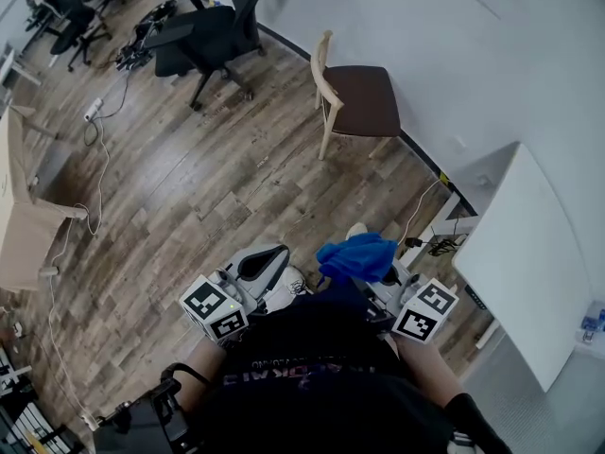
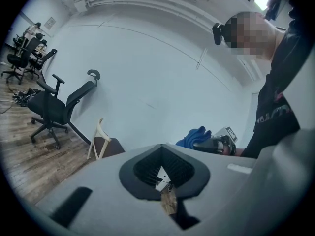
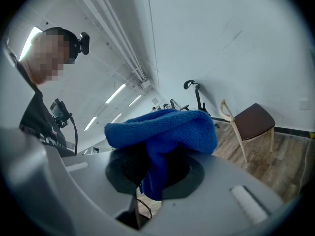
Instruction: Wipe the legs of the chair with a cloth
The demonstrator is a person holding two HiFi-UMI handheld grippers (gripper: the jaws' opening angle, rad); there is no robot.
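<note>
Down by person's waist, both grippers held close to body. Right gripper (image 1: 383, 280) clamped on blue cloth (image 1: 357, 255) — cloth bunched over jaws, tail hanging down between them. Left gripper (image 1: 263, 265) pinched closed, nothing in it. Wooden chair (image 1: 357, 97) with brown seat stands by wall, well apart from both grippers — legs on wood floor (image 1: 189, 206). Black office chair (image 1: 203, 36) near it.

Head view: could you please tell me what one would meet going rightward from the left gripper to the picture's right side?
left gripper → blue cloth → white table
</note>
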